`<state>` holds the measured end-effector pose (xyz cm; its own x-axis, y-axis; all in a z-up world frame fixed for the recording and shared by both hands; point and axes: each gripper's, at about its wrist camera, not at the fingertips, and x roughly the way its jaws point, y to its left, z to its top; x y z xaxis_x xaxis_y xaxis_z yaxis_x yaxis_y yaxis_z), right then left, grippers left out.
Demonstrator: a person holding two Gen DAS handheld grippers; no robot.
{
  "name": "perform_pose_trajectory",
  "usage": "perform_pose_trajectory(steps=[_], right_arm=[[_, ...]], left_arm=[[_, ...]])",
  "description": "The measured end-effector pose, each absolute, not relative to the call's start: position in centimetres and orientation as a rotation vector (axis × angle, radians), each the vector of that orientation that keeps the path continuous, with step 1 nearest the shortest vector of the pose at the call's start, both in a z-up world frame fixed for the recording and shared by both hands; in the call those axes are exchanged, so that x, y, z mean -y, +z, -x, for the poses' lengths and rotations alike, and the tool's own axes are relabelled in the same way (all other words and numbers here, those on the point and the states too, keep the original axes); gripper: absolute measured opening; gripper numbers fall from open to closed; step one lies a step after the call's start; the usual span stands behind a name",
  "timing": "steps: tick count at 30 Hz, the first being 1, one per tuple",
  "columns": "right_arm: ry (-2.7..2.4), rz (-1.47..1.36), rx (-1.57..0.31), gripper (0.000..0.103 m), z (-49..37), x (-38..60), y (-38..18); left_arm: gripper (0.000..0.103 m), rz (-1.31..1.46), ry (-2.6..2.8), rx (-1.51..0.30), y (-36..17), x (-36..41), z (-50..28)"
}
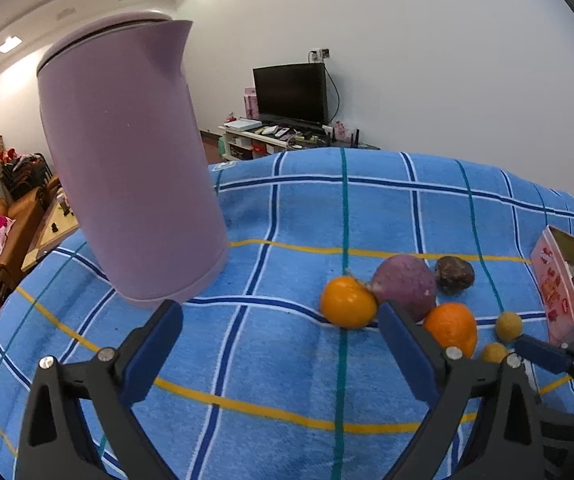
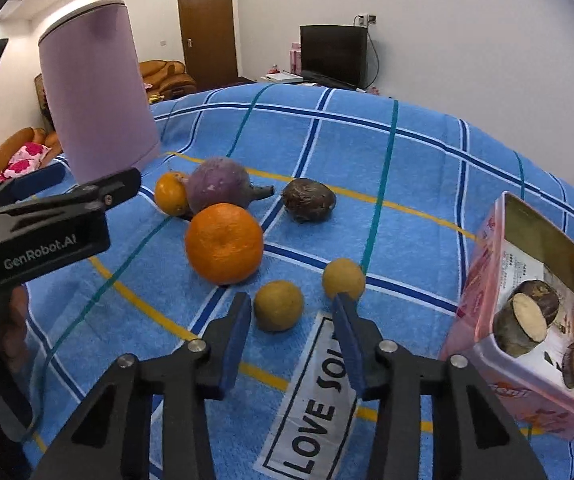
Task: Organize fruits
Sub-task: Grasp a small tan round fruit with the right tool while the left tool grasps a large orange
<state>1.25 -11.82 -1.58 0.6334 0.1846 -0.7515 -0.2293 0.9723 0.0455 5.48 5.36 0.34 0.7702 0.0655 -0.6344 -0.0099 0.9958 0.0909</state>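
Note:
Loose produce lies on a blue checked cloth [image 2: 427,184]: a big orange [image 2: 223,243], a small orange [image 2: 170,193], a purple round root [image 2: 217,186], a dark wrinkled fruit [image 2: 308,200] and two small tan fruits [image 2: 278,305] [image 2: 343,278]. My right gripper [image 2: 292,312] is open, with the nearer tan fruit just ahead between its fingertips. My left gripper [image 1: 279,320] is open and empty above the cloth, left of the small orange [image 1: 347,302]. A pink tin box [image 2: 527,320] at the right holds cut dark roots and a small orange.
A tall lilac kettle [image 1: 127,160] stands on the cloth at the far left, just beyond my left gripper. The cloth bears a "LOVE" label [image 2: 319,396] near the front. Beyond the table are a TV, a door and sofas.

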Motion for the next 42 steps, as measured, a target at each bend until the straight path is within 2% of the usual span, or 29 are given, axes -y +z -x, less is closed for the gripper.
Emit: perform_pose_trajectory(steps=[9, 12, 17, 26, 29, 38, 42], right_arm=[[0.288, 0.027, -0.911, 0.043, -2.7, 10.9, -2.5], [0.285, 0.049, -0.908, 0.029, -2.5, 10.5, -2.5], [0.279, 0.052, -0.884, 0.029, -2.3, 10.5, -2.2], [0.190, 0.089, -0.649, 0.029, 2.2, 11.7, 0.7], [0.141, 0.108, -0.596, 0.029, 3.1, 12.3, 1.2], [0.066, 0.077, -0.560, 0.029, 3.5, 14.8, 2.0], [0.054, 0.052, -0.565, 0.029, 3.4, 15.5, 2.0]], left_arm=[[0.100, -0.098, 0.000, -0.688, 0.3, -4.3, -5.3], [0.100, -0.113, -0.014, -0.679, 0.3, -3.9, -5.1], [0.100, -0.122, -0.035, -0.665, 0.3, -3.4, -4.9], [0.100, -0.078, -0.119, -0.650, 0.4, -2.9, -4.4], [0.096, -0.087, -0.154, -0.656, 0.1, -1.9, -4.1], [0.094, -0.118, -0.190, -0.701, -0.6, 0.7, -3.7], [0.088, -0.134, -0.207, -0.758, -1.3, 2.0, -4.2]])
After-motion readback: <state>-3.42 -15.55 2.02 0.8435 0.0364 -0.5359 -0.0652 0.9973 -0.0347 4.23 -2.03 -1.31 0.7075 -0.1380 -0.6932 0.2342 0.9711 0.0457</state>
